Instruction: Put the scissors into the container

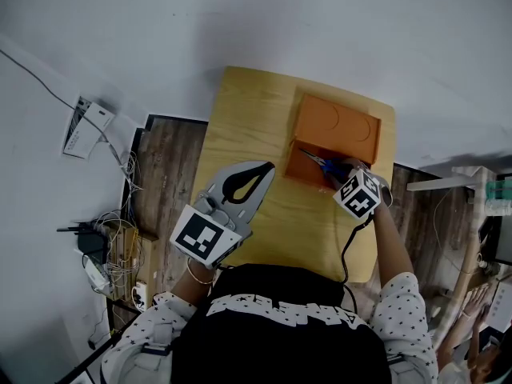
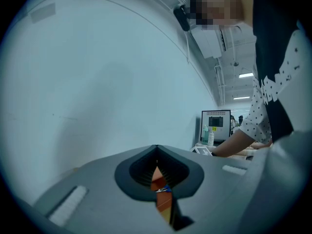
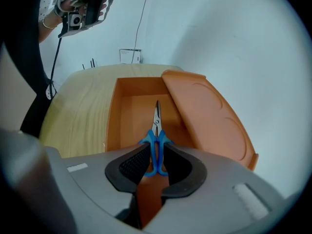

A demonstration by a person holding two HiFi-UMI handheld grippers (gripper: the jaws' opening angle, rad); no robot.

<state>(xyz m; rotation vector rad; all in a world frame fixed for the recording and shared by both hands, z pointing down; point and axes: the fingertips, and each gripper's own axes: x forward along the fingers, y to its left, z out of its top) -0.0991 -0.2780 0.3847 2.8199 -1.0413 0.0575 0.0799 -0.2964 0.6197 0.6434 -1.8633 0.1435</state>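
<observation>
Gripping the scissors (image 3: 156, 126) by their blue handle loops, the right gripper (image 3: 156, 151) has its jaws clamped on the pair. The closed blades point ahead, toward the upper centre of the right gripper view. They hang over the open cavity of the orange container (image 3: 113, 118), seemingly not yet resting on its floor. The container's hinged lid (image 3: 207, 113) stands open to the right of the cavity. In the head view the container sits in the upper right part of the wooden table (image 1: 240, 118), with the scissors at its near edge.

The left gripper (image 1: 266, 170) is held over the table at centre left of the head view, well apart from the container. Its jaws are together at the tips and hold nothing.

Handling, as a judgement: the scissors look small and light, with stiff metal blades and hard, smooth plastic loops. The handles give the sound hold. They are the widest part and keep the pointed tips away from the jaws. Squeezing them also keeps the blades closed. The smooth loops could pivot or slip in a loose grip. A low release inside the cavity would keep the tips from striking the wall or bouncing out.
</observation>
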